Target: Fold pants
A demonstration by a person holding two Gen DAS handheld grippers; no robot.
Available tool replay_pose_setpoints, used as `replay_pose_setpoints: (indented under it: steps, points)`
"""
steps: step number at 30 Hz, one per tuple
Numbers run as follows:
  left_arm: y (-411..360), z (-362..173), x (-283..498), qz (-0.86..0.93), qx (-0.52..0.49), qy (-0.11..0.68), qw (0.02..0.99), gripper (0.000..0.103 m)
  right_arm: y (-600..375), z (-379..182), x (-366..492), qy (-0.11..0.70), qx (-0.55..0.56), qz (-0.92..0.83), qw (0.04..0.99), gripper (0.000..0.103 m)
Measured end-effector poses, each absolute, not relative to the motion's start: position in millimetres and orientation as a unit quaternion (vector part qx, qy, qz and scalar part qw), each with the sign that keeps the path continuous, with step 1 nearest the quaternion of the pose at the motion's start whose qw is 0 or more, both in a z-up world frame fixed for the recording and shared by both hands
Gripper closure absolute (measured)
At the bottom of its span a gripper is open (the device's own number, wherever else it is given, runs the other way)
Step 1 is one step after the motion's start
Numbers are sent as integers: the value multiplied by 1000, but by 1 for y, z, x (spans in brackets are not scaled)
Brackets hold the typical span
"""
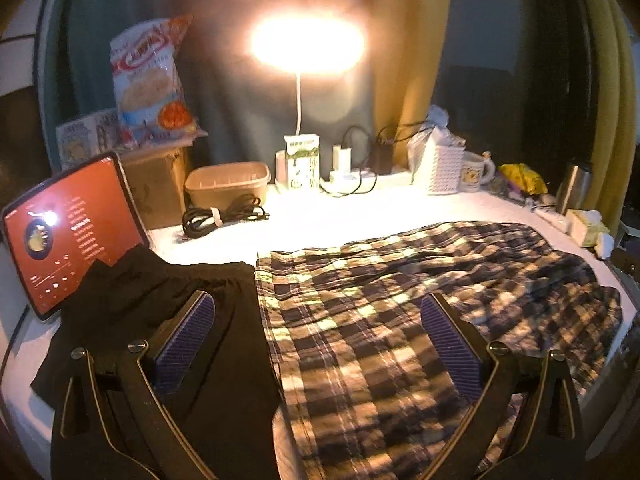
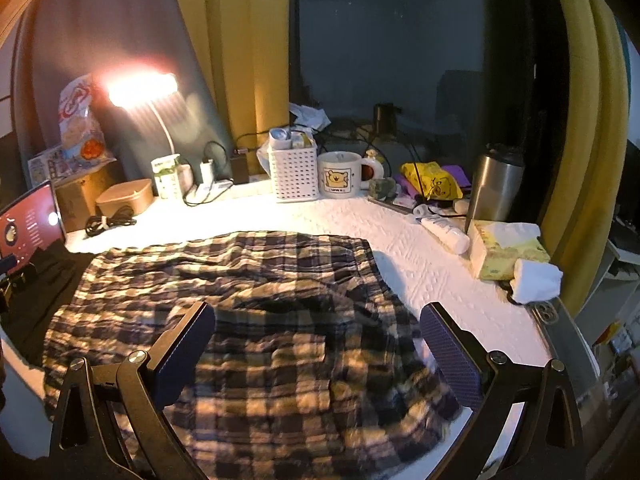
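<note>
Plaid pants [image 1: 420, 300] in black, white and tan checks lie spread and wrinkled across the white table cover [image 1: 320, 220]. They fill the middle of the right wrist view too, as plaid pants [image 2: 260, 312]. My left gripper [image 1: 318, 320] hovers open above their left hem edge, its purple pads wide apart with nothing between them. A black garment [image 1: 160, 312] lies beside the pants on the left, under my left finger. My right gripper [image 2: 318, 328] is open over the bunched right part of the pants, holding nothing.
A lit tablet [image 1: 68, 232] leans at the left. Along the back stand a lamp [image 1: 308, 44], a coiled cable [image 1: 220, 216], a tub [image 1: 228, 188], a white basket [image 2: 294, 172], a mug [image 2: 340, 176], a steel flask [image 2: 496, 184] and a tissue box [image 2: 508, 252].
</note>
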State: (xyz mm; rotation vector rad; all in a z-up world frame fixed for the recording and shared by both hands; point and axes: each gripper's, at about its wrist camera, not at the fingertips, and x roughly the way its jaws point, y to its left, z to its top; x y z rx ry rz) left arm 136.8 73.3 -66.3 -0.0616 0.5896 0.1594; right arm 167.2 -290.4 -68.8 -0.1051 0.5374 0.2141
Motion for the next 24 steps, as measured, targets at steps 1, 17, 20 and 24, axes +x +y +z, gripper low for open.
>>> replay_pose_setpoints:
  steps: [1, 17, 20, 24]
  points:
    - [77, -69, 146, 78, -33, 296, 951, 1, -291, -69, 177, 268, -54, 105, 956, 0]
    - [113, -137, 289, 50, 2, 412, 910, 10, -302, -77, 313, 301, -61, 100, 947, 2]
    - [123, -153, 306, 40, -12, 447, 894, 11, -309, -78, 346, 312, -58, 95, 944, 7]
    - [126, -165, 317, 30, -14, 471, 881, 11, -309, -86, 381, 335, -64, 102, 935, 12]
